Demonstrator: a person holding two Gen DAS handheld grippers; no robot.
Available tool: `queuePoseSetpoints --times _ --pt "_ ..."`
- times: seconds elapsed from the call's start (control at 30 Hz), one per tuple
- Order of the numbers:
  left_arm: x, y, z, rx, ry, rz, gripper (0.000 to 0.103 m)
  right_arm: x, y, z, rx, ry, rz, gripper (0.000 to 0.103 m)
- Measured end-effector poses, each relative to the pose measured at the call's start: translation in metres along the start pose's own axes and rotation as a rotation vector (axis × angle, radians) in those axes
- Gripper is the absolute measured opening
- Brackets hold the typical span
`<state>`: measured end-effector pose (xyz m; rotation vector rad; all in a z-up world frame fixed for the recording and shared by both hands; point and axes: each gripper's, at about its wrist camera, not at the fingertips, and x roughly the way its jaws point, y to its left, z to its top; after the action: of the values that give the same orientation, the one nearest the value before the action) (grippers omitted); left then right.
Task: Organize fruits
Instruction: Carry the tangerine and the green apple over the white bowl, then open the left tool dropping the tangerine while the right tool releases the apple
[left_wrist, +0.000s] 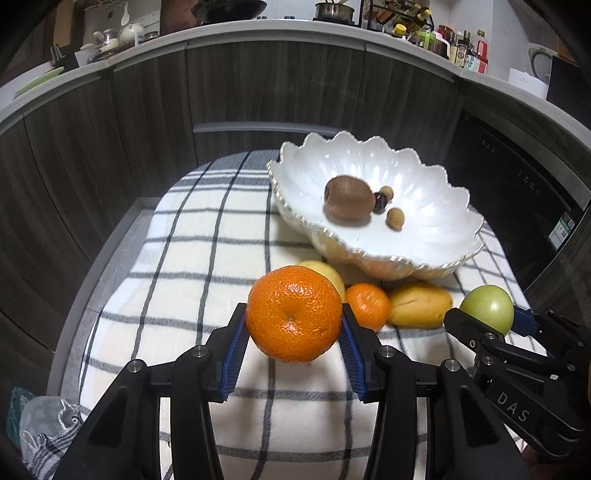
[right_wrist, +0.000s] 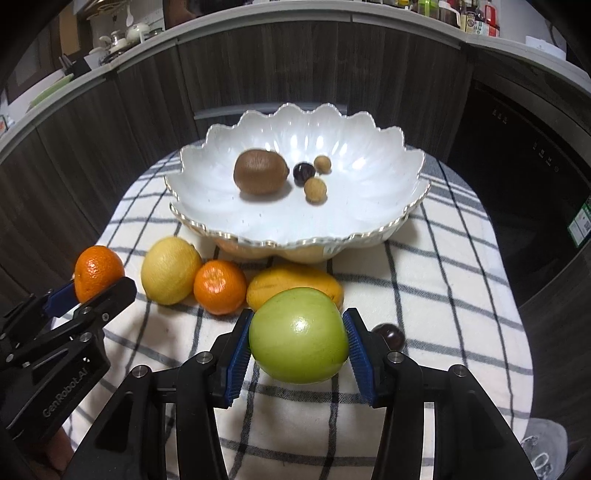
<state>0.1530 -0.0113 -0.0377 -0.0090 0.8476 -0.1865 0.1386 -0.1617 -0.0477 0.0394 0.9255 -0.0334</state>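
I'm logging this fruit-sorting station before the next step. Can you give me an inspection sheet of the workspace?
Surface: checked cloth covering the table.
Job's things: white scalloped bowl holds a kiwi, a dark cherry and two small tan fruits. On the cloth: lemon, small orange, mango, another cherry.
Clutter: crumpled bag at the table edge.
Grippers: left claw shut on large orange; right claw shut on green apple.
Cables: nothing seen.
Surroundings: dark wood cabinets, countertop with bottles and crockery.

white black-checked cloth (right_wrist: 443, 295) covers the table; dark wood-grain cabinets (left_wrist: 258, 85) far; bottles (left_wrist: 465, 48) far right on the counter.
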Motion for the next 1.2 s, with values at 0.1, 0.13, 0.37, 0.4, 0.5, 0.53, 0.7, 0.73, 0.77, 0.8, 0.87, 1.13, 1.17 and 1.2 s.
queuePoseSetpoints --times 0.1,0.13,0.37,0.4,0.5,0.53,0.7,0.73,0.77,0.8,0.87,1.13,1.17,1.2 --pt "-0.003 -0.005 0.008 0.006 -0.012 -0.012 0.046 -0.008 -0.003 0.008 0.004 -0.022 0.003 0.049" --pt "-0.004 -0.007 0.011 0.008 -0.015 -0.014 0.046 -0.010 -0.004 0.010 0.005 -0.028 0.003 0.049" --pt "-0.001 -0.021 0.036 0.038 -0.050 -0.026 0.046 -0.021 -0.016 0.031 0.018 -0.076 -0.005 0.049" --pt "-0.001 -0.022 0.040 0.042 -0.055 -0.028 0.046 -0.021 -0.018 0.034 0.022 -0.080 -0.006 0.049" --pt "0.003 -0.027 0.054 0.056 -0.074 -0.035 0.046 -0.021 -0.022 0.044 0.028 -0.094 -0.007 0.049" --pt "0.004 -0.028 0.059 0.058 -0.078 -0.037 0.046 -0.020 -0.023 0.047 0.029 -0.099 -0.008 0.049" --pt "0.015 -0.034 0.078 0.074 -0.088 -0.042 0.046 -0.015 -0.031 0.067 0.041 -0.116 -0.017 0.049" --pt "0.018 -0.034 0.081 0.075 -0.088 -0.043 0.046 -0.013 -0.033 0.071 0.043 -0.118 -0.019 0.049" --pt "0.023 -0.036 0.084 0.077 -0.087 -0.042 0.046 -0.011 -0.034 0.073 0.043 -0.120 -0.020 0.049" --pt "0.026 -0.036 0.087 0.078 -0.084 -0.042 0.046 -0.008 -0.036 0.077 0.045 -0.120 -0.023 0.049" --pt "0.034 -0.037 0.091 0.080 -0.077 -0.041 0.046 -0.002 -0.039 0.083 0.051 -0.117 -0.028 0.049" --pt "0.068 -0.041 0.098 0.082 -0.031 -0.043 0.046 0.028 -0.054 0.102 0.078 -0.093 -0.043 0.049" --pt "0.071 -0.041 0.098 0.083 -0.025 -0.044 0.046 0.031 -0.055 0.103 0.079 -0.088 -0.044 0.049" --pt "0.075 -0.041 0.097 0.084 -0.018 -0.043 0.046 0.034 -0.055 0.104 0.080 -0.083 -0.044 0.049"
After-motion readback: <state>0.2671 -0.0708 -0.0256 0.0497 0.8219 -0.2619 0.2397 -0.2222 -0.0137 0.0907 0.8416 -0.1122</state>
